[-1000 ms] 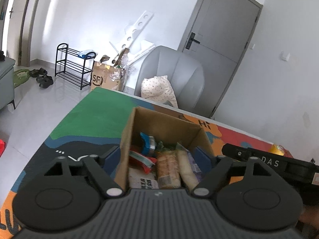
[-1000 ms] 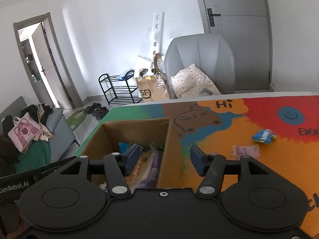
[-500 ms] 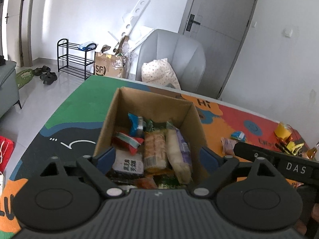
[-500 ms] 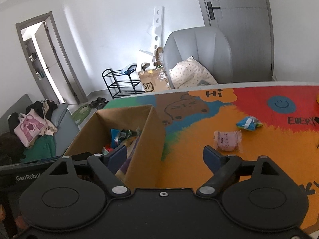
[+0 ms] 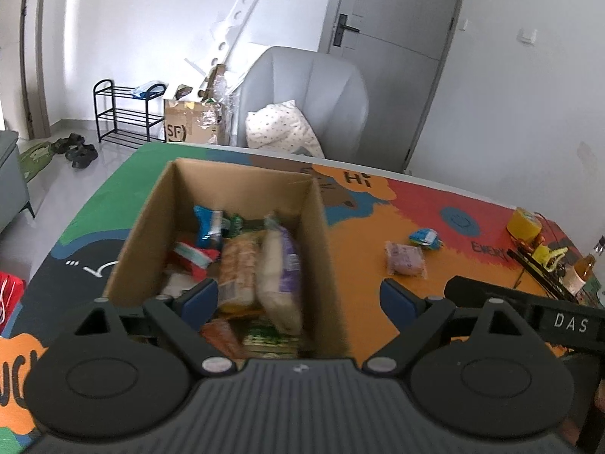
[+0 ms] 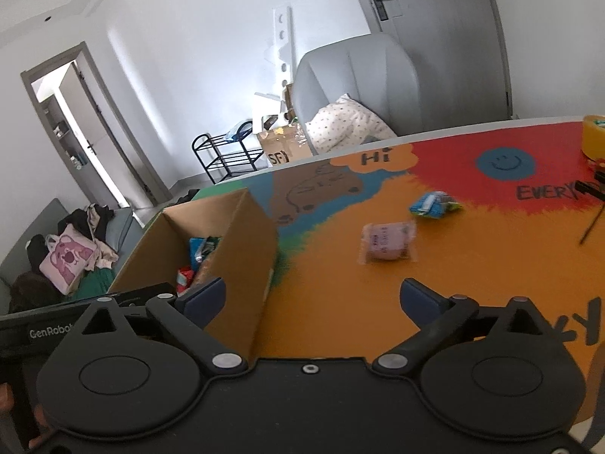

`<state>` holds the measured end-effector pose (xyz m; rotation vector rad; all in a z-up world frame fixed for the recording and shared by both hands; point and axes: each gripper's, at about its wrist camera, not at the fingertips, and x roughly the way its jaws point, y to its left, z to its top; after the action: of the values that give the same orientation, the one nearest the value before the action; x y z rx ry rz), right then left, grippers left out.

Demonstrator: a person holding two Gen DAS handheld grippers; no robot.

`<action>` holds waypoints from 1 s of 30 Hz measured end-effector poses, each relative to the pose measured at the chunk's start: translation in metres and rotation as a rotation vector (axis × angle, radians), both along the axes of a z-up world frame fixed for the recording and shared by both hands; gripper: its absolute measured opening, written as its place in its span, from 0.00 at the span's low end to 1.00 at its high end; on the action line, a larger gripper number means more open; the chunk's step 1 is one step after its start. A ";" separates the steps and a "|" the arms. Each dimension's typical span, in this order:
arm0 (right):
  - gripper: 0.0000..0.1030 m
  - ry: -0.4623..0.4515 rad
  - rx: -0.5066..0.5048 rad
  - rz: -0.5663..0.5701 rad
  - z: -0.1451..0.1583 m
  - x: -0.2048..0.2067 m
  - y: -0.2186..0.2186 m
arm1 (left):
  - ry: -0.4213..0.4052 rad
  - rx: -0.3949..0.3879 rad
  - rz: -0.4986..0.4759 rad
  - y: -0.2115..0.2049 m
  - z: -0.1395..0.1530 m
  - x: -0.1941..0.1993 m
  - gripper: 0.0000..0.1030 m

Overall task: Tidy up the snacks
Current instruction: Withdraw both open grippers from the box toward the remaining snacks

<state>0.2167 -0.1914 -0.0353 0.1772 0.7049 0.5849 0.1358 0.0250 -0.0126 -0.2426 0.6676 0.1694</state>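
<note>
We judge the next pick to be the pink packet, which lies flat on the orange part of the table, ahead of the right hand-held gripper and a little to its right, clear of its tips. Its long side runs roughly across that view, so the jaws as they stand would span its length rather than its short width. A blue packet lies just beyond it, apart from it.

The right one is the nearer of the two. Its jaws are opening, nearly at full width, with nothing between them but the corner of the box, whose wall stands by the left finger. It points down at a slant toward the table.

The left hand-held gripper hangs over the box, jaws wide and empty, straddling the right wall. The packet lies well off to its right. The box already holds several snacks.
</note>
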 end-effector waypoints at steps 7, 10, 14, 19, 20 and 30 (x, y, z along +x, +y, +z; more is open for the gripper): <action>1.00 0.017 0.026 -0.036 -0.005 0.011 -0.027 | 0.001 0.010 -0.016 -0.026 0.001 0.015 0.89; 1.00 0.026 0.048 -0.053 -0.009 0.018 -0.038 | -0.001 0.017 -0.029 -0.034 0.001 0.022 0.89; 1.00 0.029 0.060 -0.071 -0.014 0.028 -0.050 | -0.006 0.018 -0.055 -0.047 0.000 0.033 0.89; 1.00 0.033 0.077 -0.090 -0.019 0.043 -0.063 | 0.002 0.035 -0.092 -0.063 -0.003 0.049 0.89; 1.00 0.033 0.079 -0.093 -0.019 0.045 -0.065 | 0.003 0.035 -0.098 -0.066 -0.004 0.053 0.89; 1.00 0.052 0.106 -0.147 -0.028 0.075 -0.087 | 0.020 0.034 -0.103 -0.084 -0.015 0.093 0.89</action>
<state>0.2920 -0.2781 -0.0633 0.3408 0.7048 0.4780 0.2284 -0.0594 -0.0279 -0.1736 0.6949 0.0842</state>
